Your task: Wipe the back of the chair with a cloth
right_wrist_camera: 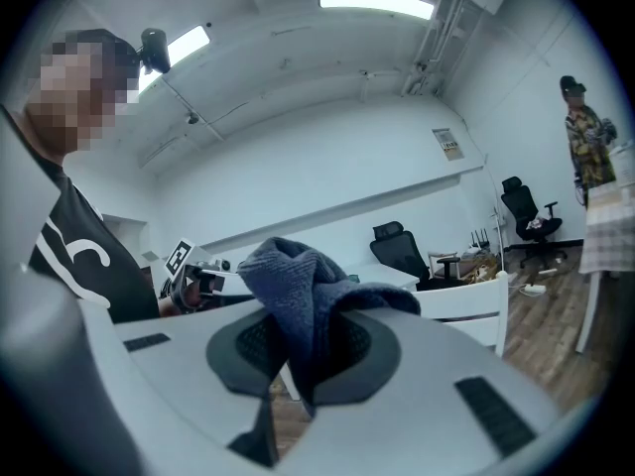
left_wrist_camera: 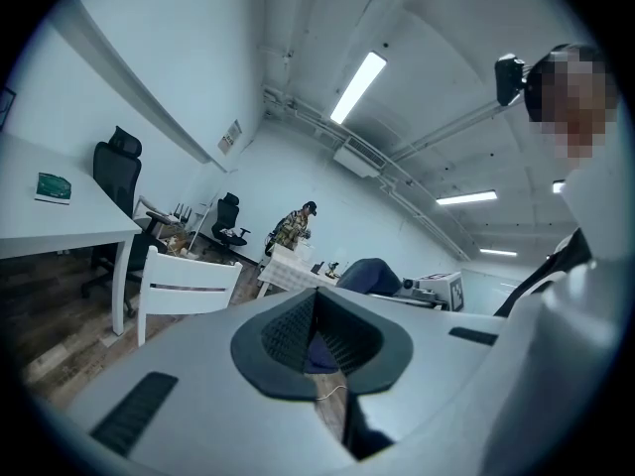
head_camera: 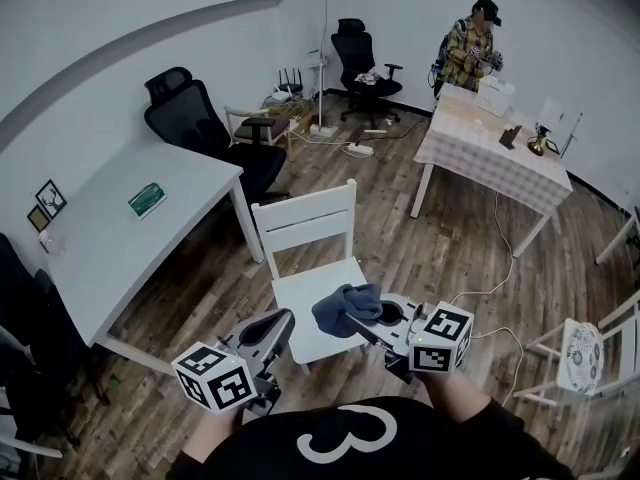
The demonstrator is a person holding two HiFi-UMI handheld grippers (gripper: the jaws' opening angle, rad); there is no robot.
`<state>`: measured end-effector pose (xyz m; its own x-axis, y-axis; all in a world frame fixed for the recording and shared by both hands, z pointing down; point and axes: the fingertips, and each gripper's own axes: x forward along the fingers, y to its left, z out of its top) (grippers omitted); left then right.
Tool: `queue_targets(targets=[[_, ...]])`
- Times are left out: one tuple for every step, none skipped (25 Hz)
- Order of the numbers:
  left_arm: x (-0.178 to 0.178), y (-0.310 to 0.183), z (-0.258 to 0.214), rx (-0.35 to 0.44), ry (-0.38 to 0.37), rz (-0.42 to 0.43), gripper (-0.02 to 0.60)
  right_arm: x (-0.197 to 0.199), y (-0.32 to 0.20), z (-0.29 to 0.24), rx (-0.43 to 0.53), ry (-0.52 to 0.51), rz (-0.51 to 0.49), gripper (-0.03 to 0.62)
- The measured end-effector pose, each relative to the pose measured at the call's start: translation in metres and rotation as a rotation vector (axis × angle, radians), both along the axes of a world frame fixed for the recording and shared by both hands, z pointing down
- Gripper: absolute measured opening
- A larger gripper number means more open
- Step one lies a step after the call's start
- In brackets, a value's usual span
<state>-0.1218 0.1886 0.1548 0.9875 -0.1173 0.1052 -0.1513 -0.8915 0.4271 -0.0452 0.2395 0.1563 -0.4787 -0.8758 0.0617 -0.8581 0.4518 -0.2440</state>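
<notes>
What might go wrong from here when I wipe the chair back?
The cloth is bunched in the right gripper, so it might slip out under rubbing. The white chair stands free on the wood floor with the left gripper off it, so pushing may slide it.

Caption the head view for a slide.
Right gripper shut on a crumpled dark blue cloth near a white wooden chair; left gripper shut, holding nothing.
</notes>
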Motion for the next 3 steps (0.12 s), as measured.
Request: queue_targets(targets=[[0.0034,0.001,-0.0002,0.001,-0.001,0.001,0.014,0.003,0.001,-0.0001,0.001,-0.003,0.0,0.048],[0.0069,0.002,-0.0003,0.002,-0.003,0.002,0.014,0.0059,0.0019,-0.0002,0.003,-0.005,-0.001,0.048],[0.0104,0.0029,-0.0004,0.004,-0.005,0.003,0.014,0.0088,0.0028,-0.0003,0.004,-0.007,-0.002,0.048]])
